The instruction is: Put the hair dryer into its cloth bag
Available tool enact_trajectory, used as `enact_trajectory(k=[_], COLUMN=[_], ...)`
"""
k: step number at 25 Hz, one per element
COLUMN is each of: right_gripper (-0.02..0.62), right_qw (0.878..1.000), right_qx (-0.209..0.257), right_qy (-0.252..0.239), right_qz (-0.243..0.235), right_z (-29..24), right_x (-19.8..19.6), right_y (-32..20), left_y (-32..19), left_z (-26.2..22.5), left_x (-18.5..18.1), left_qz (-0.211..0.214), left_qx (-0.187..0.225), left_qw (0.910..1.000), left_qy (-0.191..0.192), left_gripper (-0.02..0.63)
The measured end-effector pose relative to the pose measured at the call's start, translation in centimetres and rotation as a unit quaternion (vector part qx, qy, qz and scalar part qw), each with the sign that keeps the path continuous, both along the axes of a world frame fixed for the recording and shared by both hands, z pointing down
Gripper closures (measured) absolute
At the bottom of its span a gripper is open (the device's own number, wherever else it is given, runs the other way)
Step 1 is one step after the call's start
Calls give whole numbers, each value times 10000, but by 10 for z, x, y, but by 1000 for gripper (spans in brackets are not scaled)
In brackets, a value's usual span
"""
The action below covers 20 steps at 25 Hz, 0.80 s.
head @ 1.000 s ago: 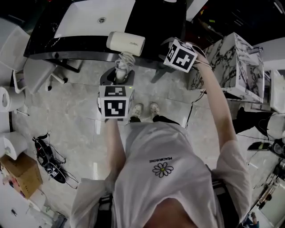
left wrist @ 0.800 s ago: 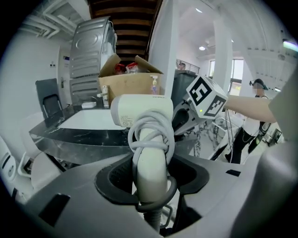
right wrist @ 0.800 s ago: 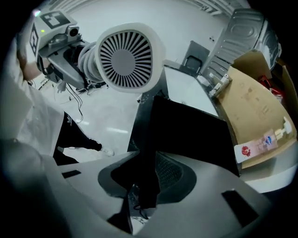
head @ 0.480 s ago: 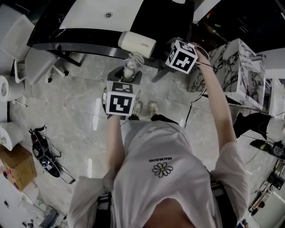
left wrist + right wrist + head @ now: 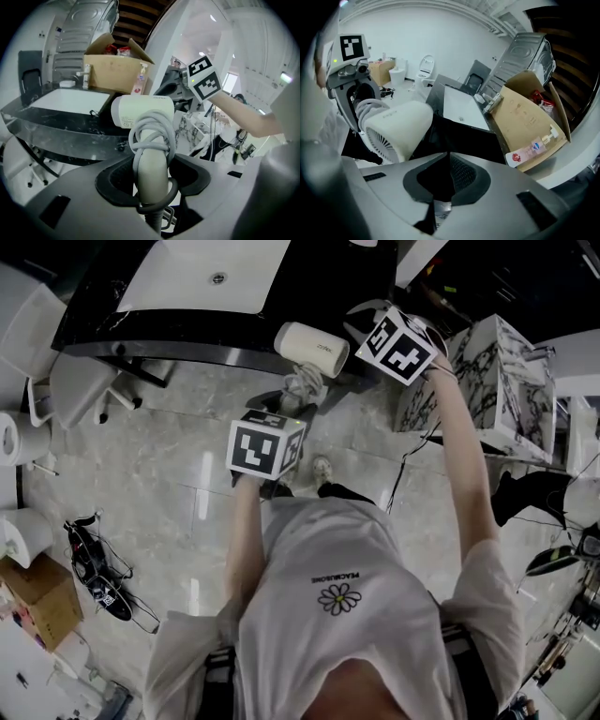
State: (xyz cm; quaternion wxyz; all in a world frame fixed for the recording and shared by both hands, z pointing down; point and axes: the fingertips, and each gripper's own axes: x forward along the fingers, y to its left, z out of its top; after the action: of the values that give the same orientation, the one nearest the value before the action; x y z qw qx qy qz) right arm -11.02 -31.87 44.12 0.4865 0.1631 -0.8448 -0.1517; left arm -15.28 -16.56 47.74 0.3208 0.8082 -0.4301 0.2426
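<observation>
Currently the left gripper [image 5: 152, 185] is grasping the hair dryer [image 5: 140, 110] by its handle [image 5: 150, 157]; the right gripper [image 5: 449, 157], beside its barrel [image 5: 396, 126], is just clamping shut; no bagging is showing yet.

The person wears a pale short-sleeved T-shirt [image 5: 309, 549] with a small daisy print [image 5: 339, 597] under a line of dark lettering. A light sneaker [image 5: 322, 468] and dark trouser legs [image 5: 349, 491] show beyond its hem. The left claw [image 5: 152, 180] and right claw [image 5: 449, 161] have smooth grey moulded shells with black inner pads. Each carries a white cube [image 5: 265, 446] printed with black square markers.
</observation>
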Motion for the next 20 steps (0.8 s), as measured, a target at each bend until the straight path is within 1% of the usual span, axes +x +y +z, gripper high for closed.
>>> enact_trajectory(k=[3,6,9,13,17,20], right_gripper=[575,575,575,575,575,575], right_qw=[9999,9998,9994,9990,9983,9974], right_qx=[105,150,261,286,370,459], right_qy=[10,-48,-140,-217,-340,-402], right_qz=[-64,-118,-194,-282,-307,-387], right_z=[-3,-6,-12,-17,-26,-32], right_x=[0,-2,-4,-3,-3,-6], right_y=[-1,2,6,14,15,16], left_y=[5,5,-2,-12,-34,-54], left_z=[10,18,20,21,18,15], left_x=[16,25,27,26,21,19], left_qz=[163,239,255,254,344,312], left_qx=[-349,-580,-647,-709,-663,-570], left_qw=[9986,9967,9965,9963,9971,9978], left_qy=[364,514,475,411,117,-108], left_gripper=[385,385,385,385,385,385])
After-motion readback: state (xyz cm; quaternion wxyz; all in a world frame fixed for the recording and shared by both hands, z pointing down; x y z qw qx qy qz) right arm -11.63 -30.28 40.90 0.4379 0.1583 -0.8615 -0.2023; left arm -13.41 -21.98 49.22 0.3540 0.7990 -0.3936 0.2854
